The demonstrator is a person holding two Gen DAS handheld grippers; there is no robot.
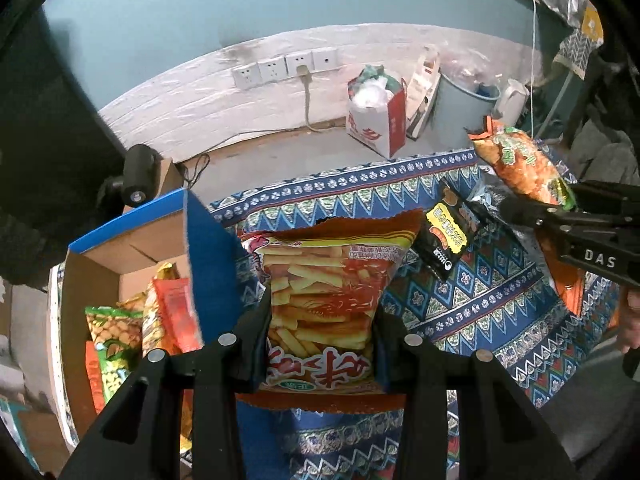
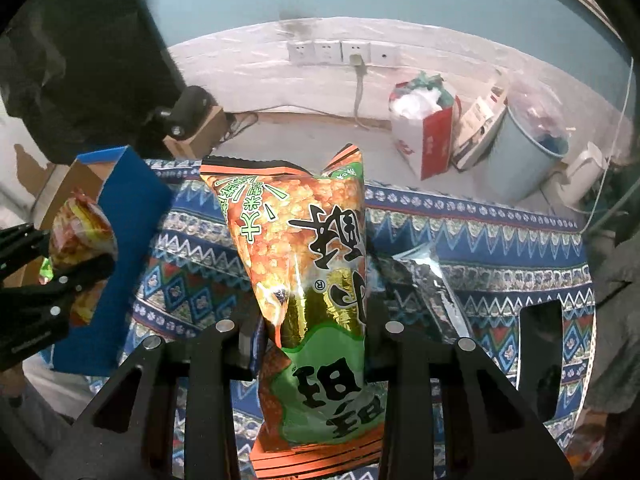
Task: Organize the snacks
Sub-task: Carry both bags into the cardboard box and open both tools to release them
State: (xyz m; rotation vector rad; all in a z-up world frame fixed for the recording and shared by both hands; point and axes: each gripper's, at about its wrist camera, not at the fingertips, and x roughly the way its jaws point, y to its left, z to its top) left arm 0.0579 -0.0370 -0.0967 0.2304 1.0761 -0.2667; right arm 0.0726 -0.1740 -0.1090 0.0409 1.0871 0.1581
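Two snack bags are clamped, one in each of your grippers, above the patterned tablecloth (image 1: 500,292). At the far left, the cardboard box (image 1: 100,280) with blue flaps stands open with several snack packets (image 1: 116,332) inside it. Just to its right, your left gripper (image 1: 320,332) has its jaws closed on the red bag of fry-shaped sticks (image 1: 324,292). Right of it, a black-and-yellow packet (image 1: 448,236) lies on the cloth beside a silver foil packet (image 2: 428,280). Your right gripper (image 2: 316,328) is clamped on the orange-and-green puffed snack bag (image 2: 308,264).
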